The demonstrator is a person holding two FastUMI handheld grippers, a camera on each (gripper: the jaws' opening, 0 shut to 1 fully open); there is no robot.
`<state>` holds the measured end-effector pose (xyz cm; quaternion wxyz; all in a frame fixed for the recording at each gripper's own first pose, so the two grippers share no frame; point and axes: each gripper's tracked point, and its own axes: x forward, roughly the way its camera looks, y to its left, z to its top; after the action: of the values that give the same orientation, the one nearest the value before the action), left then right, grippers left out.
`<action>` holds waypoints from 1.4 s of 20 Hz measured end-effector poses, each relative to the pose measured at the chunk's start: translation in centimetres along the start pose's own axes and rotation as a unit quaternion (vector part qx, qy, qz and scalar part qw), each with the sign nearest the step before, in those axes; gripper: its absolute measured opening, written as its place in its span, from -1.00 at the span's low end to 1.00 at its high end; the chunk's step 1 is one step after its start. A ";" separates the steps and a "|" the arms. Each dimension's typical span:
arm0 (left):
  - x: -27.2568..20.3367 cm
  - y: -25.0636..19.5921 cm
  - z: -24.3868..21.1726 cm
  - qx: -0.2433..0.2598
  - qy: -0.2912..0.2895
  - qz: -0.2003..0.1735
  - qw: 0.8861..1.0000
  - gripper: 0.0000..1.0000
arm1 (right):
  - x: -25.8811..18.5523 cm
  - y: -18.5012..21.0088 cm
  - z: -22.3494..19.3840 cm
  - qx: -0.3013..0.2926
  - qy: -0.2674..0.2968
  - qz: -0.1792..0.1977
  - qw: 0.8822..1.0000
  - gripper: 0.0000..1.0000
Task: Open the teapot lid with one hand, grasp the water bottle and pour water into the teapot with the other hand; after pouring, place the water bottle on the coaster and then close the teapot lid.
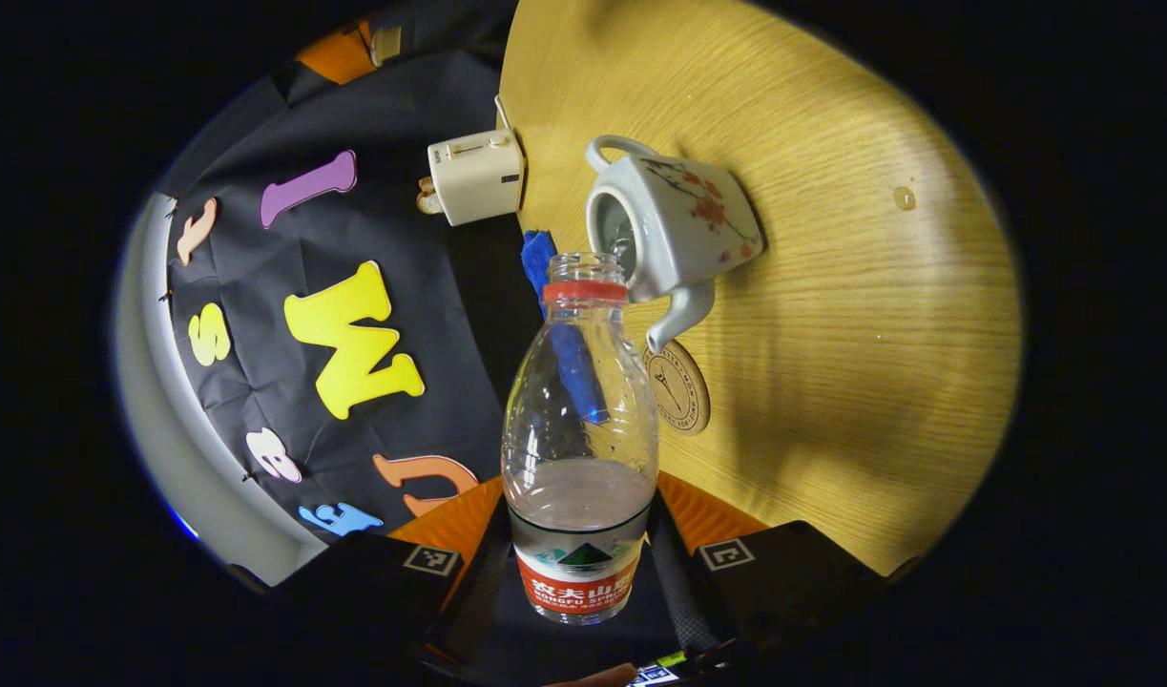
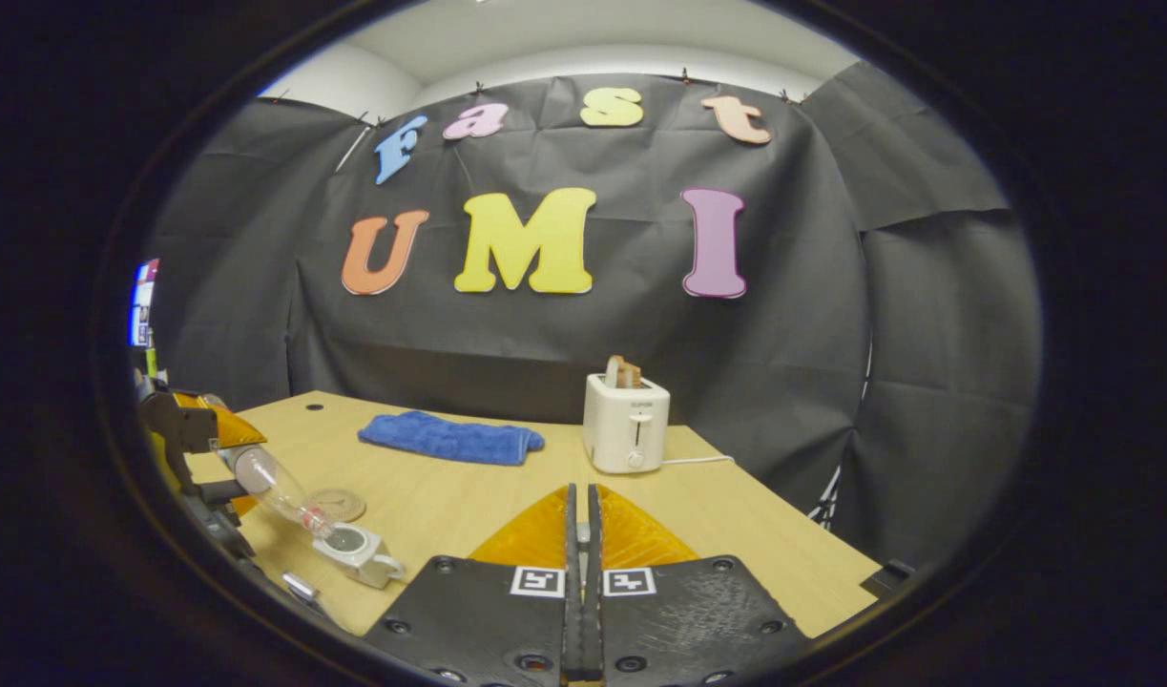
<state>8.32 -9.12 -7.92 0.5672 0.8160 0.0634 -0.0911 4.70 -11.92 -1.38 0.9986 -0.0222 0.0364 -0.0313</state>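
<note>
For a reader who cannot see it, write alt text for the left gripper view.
The left gripper holds a water bottle tipped toward the open teapot on the wooden table. A round coaster lies beside the teapot's spout, with a toaster at the table's edge.

The right gripper [image 2: 580,534] has black plates studded with round screws, two square black-and-white markers and orange wedge-shaped panels. The left gripper [image 1: 580,572] carries matching square markers and orange panels.
</note>
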 end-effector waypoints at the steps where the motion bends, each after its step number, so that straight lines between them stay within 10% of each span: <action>1: 0.2 0.3 0.2 0.007 0.001 0.003 1.000 0.52 | 0.0 0.0 -0.1 0.000 0.001 0.001 1.000 -1.00; 28: -0.9 4.5 2.5 0.157 0.021 0.031 0.987 0.52 | 1.1 1.4 -1.9 -0.009 0.024 0.018 1.000 -1.00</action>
<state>8.21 -13.06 -4.43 0.4329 0.8984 0.0346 -0.0651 5.71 -10.63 -3.40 0.9976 -0.0297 0.0613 -0.0136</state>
